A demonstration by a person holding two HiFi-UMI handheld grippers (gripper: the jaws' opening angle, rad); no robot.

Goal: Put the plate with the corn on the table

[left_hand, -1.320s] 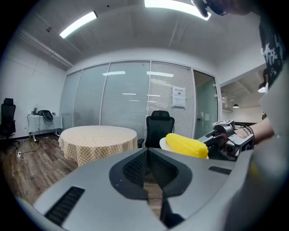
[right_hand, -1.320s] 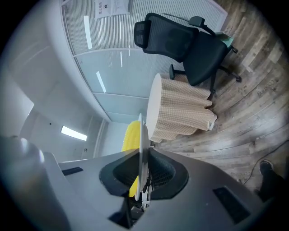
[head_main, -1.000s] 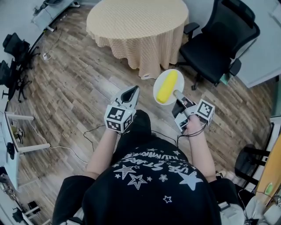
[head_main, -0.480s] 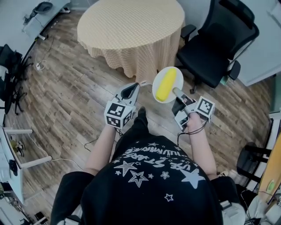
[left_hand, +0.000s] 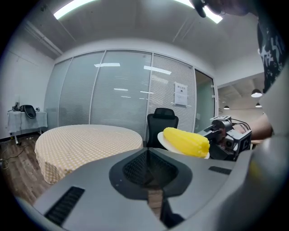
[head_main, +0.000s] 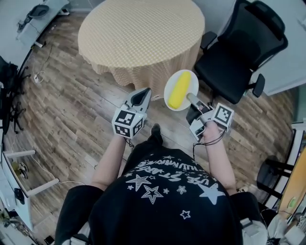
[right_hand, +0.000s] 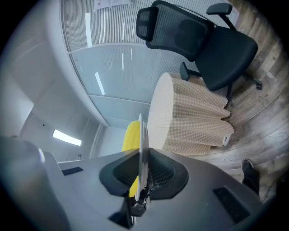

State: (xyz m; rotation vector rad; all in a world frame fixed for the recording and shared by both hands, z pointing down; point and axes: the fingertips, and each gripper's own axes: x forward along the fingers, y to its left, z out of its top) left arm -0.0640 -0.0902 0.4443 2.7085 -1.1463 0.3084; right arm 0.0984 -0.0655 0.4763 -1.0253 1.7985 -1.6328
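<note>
A white plate (head_main: 169,97) carries a yellow corn cob (head_main: 180,90). My right gripper (head_main: 192,101) is shut on the plate's near rim and holds it level in the air, short of the table's near edge. In the right gripper view the plate (right_hand: 141,144) shows edge-on between the jaws, the corn (right_hand: 130,134) to its left. The round table (head_main: 138,33) with a beige checked cloth stands ahead. My left gripper (head_main: 140,97) hangs beside the plate on the left, shut and empty. Its view shows the corn (left_hand: 186,140) and the right gripper (left_hand: 226,140) at the right.
A black office chair (head_main: 241,45) stands right of the table, close to the plate. Wood flooring (head_main: 71,95) spreads to the left, with cables and dark gear (head_main: 12,81) along the left wall. A white desk (head_main: 40,14) sits at the top left.
Both grippers and the plate have moved forward toward the table, which now lies nearer and fuller in the head view. The grip on the plate is unchanged.
</note>
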